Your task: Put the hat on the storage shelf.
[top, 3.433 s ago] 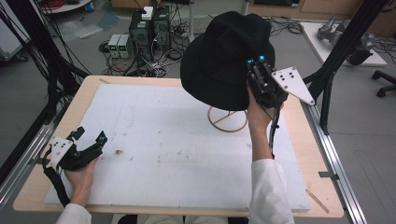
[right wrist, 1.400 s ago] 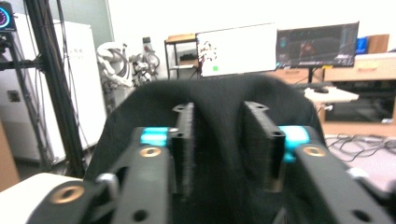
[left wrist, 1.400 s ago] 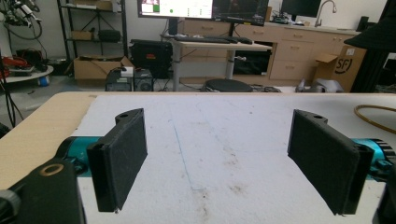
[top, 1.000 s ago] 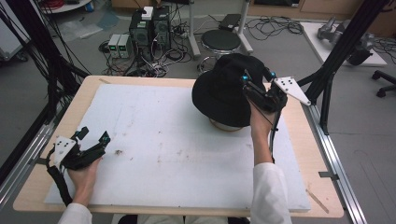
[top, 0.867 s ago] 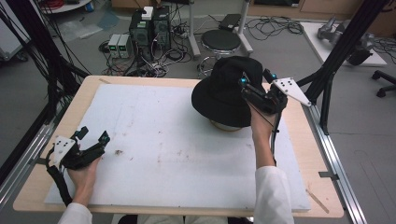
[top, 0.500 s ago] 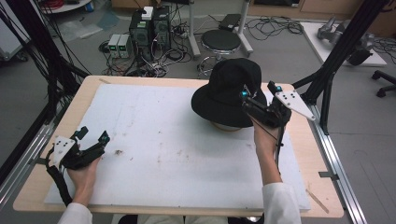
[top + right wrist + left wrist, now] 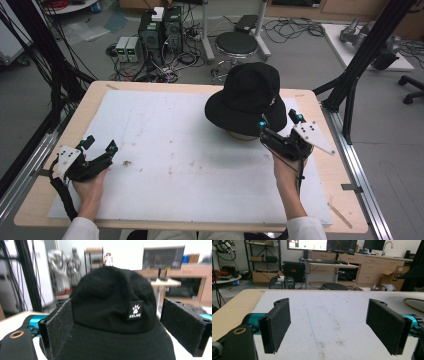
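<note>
A black bucket hat (image 7: 247, 97) with a white paw-print label (image 7: 135, 310) sits on a round-based wire stand (image 7: 241, 135) at the table's far right. My right gripper (image 7: 278, 122) is open just in front of the brim, its jaws wide apart and holding nothing. In the right gripper view the hat (image 7: 112, 305) stands between the two black pads (image 7: 60, 325), apart from both. My left gripper (image 7: 100, 144) rests open near the table's left edge, with bare white mat between its pads (image 7: 275, 325). The stand's ring (image 7: 414, 305) shows at the right of that view.
A white mat (image 7: 175, 150) covers most of the wooden table (image 7: 320, 165). Black frame posts (image 7: 350, 90) rise at the right and left. On the floor beyond the far edge stand a stool (image 7: 236, 44), computer boxes (image 7: 160, 27) and loose cables.
The right gripper lowered the hat onto the stand, let go of it, opened and drew back toward the person. The left gripper has stayed put.
</note>
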Demonstrator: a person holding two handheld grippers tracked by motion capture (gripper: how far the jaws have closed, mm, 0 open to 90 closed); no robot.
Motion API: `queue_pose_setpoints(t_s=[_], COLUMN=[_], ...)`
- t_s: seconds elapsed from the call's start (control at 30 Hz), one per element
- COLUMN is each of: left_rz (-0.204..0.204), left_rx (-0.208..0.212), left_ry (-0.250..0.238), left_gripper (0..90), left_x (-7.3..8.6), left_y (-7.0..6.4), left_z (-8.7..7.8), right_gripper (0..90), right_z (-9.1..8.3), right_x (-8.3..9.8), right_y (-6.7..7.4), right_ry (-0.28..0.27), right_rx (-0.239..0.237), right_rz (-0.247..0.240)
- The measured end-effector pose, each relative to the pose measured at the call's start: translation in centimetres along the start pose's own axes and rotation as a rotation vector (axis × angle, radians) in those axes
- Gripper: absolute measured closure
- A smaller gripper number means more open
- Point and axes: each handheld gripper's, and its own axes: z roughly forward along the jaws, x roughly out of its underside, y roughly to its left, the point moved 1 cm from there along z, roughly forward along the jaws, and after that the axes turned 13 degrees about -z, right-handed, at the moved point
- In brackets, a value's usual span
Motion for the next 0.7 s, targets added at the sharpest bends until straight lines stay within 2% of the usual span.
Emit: queue_pose_setpoints(t_s=[0.13,0.33,0.53,0.7], left_rz=[0.0,-0.004,-0.008,-0.01], left_rx=[-0.002,-0.001,-0.001,-0.001], left_ry=[0.001,-0.001,-0.004,-0.002], left_gripper=[20.0,20.0,20.0,20.0], left_x=[0.0,0.0,0.0,0.0], left_y=[0.1,0.0,0.1,0.1], left_z=[-0.1,-0.1,-0.3,-0.3], right_gripper=[11.3,11.3,11.2,11.2], right_z=[-0.9,-2.0,-3.3,-3.9], right_x=[1.2,2.9,4.5,6.5], right_y=[0.2,0.1,-0.1,-0.5], right_ry=[-0.006,0.032,0.058,0.092], right_rx=[0.016,0.024,0.044,0.058], right_rz=[-0.02,0.022,0.016,0.041])
